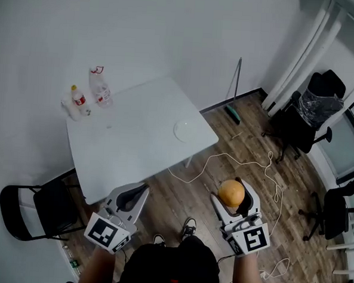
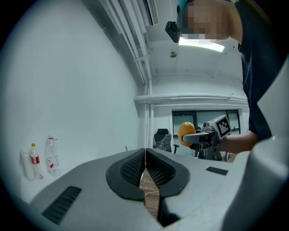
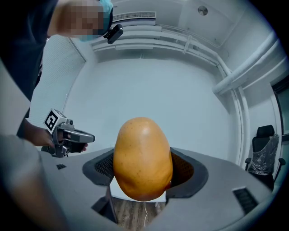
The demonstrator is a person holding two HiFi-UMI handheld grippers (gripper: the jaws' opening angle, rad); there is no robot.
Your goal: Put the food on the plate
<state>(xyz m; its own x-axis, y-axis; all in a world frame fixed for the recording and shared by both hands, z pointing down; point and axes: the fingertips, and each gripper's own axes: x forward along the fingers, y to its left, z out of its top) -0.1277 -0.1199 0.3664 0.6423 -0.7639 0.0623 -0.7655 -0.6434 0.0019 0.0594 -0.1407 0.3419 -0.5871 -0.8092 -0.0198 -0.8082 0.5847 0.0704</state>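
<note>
My right gripper [image 1: 233, 201] is shut on an orange mango [image 1: 231, 193], held above the wooden floor, short of the table. In the right gripper view the mango [image 3: 142, 158] fills the space between the jaws. My left gripper [image 1: 131, 199] is shut with nothing in it, its jaws pressed together, near the front edge of the white table [image 1: 129, 141]. A small white plate [image 1: 185, 130] lies near the table's right edge, well ahead of both grippers. The left gripper view shows the mango [image 2: 186, 133] in the other gripper.
Two plastic bottles [image 1: 101, 87] [image 1: 78, 100] stand at the table's far left corner. A black chair [image 1: 26, 209] is left of the table. White cable [image 1: 235, 162] trails over the floor. Office chairs [image 1: 307, 113] stand at the right, by the window.
</note>
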